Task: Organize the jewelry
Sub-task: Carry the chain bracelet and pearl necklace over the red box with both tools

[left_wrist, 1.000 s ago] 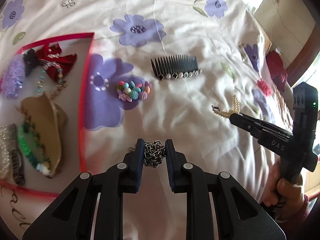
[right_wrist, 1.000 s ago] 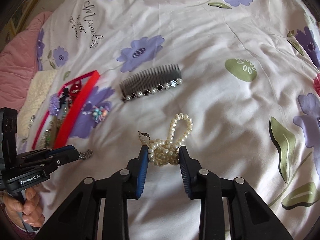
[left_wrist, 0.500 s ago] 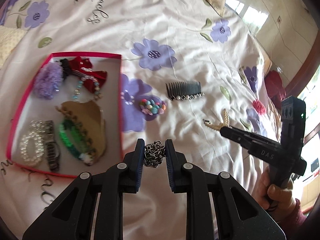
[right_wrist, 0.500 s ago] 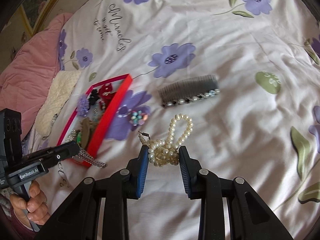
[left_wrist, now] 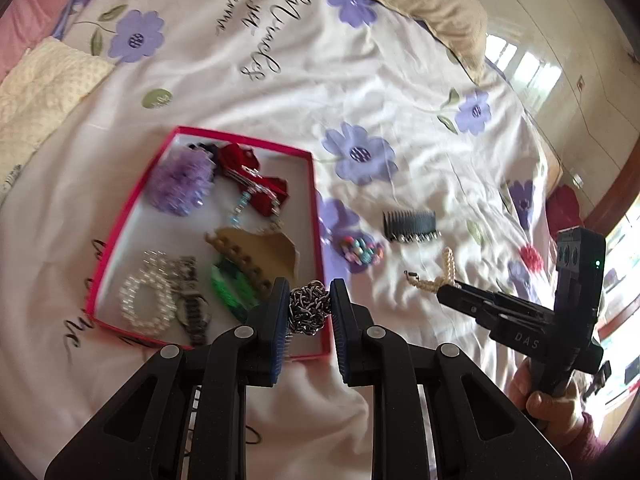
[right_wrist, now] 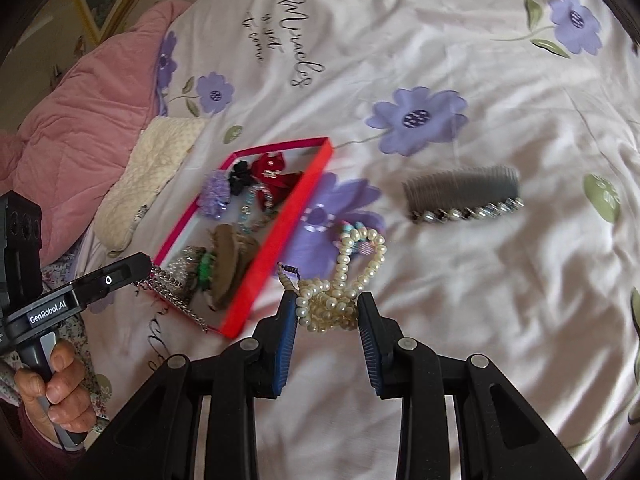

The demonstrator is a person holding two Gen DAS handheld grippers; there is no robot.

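Observation:
My left gripper (left_wrist: 309,312) is shut on a bunched silver chain (left_wrist: 307,310) and holds it above the near right corner of the red-rimmed box (left_wrist: 316,216). In the right wrist view the chain (right_wrist: 176,294) hangs from the left gripper over the box (right_wrist: 280,236). My right gripper (right_wrist: 327,312) is shut on a pearl necklace (right_wrist: 340,284), lifted off the bed just right of the box. The box holds a purple scrunchie (left_wrist: 180,184), a red bow (left_wrist: 256,184), a brown claw clip (left_wrist: 260,256), a green bracelet (left_wrist: 230,288) and a pearl bracelet (left_wrist: 144,300).
A black comb with a pearl edge (right_wrist: 464,194) and a small cluster of coloured beads (left_wrist: 360,252) lie on the floral bedspread right of the box. A pink quilt (right_wrist: 80,120) and a cream pillow (right_wrist: 148,172) lie at the far left.
Both grippers have risen and moved left toward the box, each carrying its piece. The left gripper with the chain now hangs over the box's near corner.

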